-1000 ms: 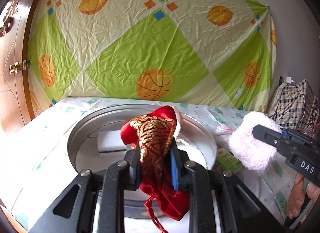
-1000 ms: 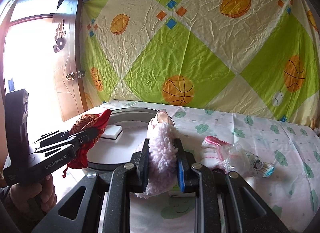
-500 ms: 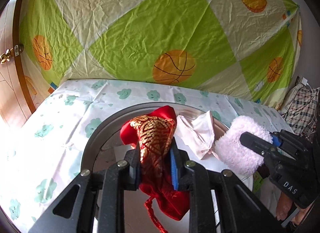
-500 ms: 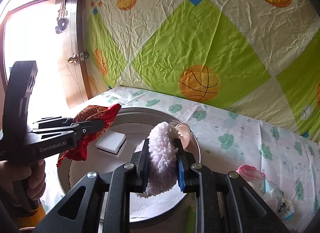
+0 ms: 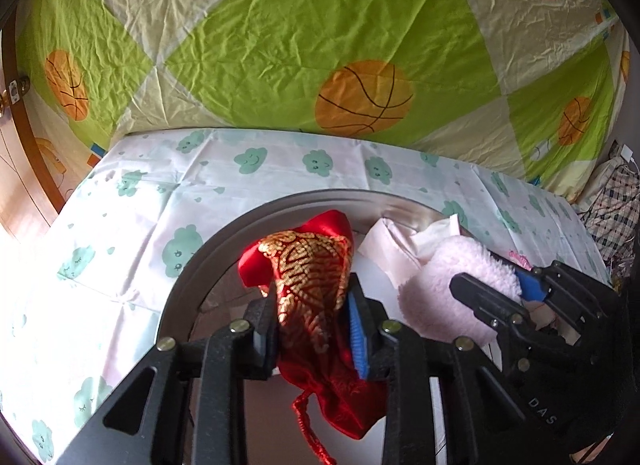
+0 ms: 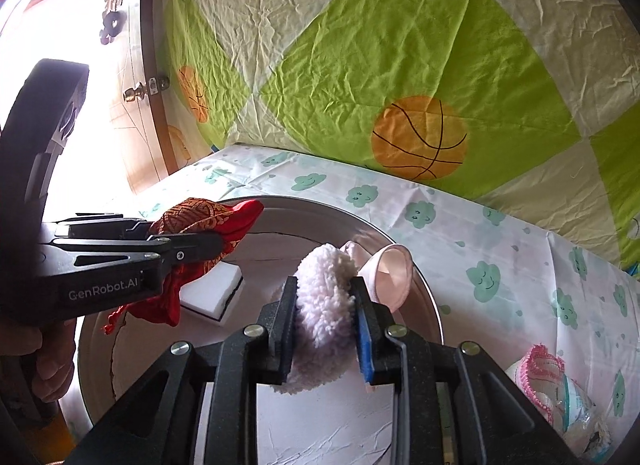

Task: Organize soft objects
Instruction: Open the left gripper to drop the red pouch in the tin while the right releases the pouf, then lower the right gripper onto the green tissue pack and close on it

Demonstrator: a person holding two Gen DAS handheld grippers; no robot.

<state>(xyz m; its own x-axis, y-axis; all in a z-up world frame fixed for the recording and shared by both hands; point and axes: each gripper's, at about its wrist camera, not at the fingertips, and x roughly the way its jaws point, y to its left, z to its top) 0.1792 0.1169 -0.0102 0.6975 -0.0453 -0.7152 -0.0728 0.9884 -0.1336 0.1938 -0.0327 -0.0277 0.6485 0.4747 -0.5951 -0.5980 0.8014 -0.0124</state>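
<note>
A red pouch with gold pattern (image 5: 308,265) hangs between the fingers of my left gripper (image 5: 313,289), above a round metal basin (image 5: 208,253). Its jaws are opening, but the pads still touch the pouch. My right gripper (image 6: 324,283) is shut on a pale pink fluffy piece (image 6: 324,305) over the same basin (image 6: 400,241); its jaws are also opening. In the right wrist view the left gripper (image 6: 186,233) comes in from the left with the pouch (image 6: 208,217). The right gripper (image 5: 488,277) and its fluffy piece (image 5: 440,293) show at the right of the left wrist view.
Inside the basin lie a white sponge block (image 6: 212,293) and a pale pink cloth (image 6: 390,269). A pink-edged item in clear plastic (image 6: 548,377) lies on the cloud-print sheet (image 6: 500,249) at the right. A wooden door (image 6: 136,113) stands left, a checked bag (image 5: 616,209) right.
Both grippers have moved forward and tipped down over the basin, carrying the pouch and the fluffy piece with them. The left fingers stand slightly wider apart than before.
</note>
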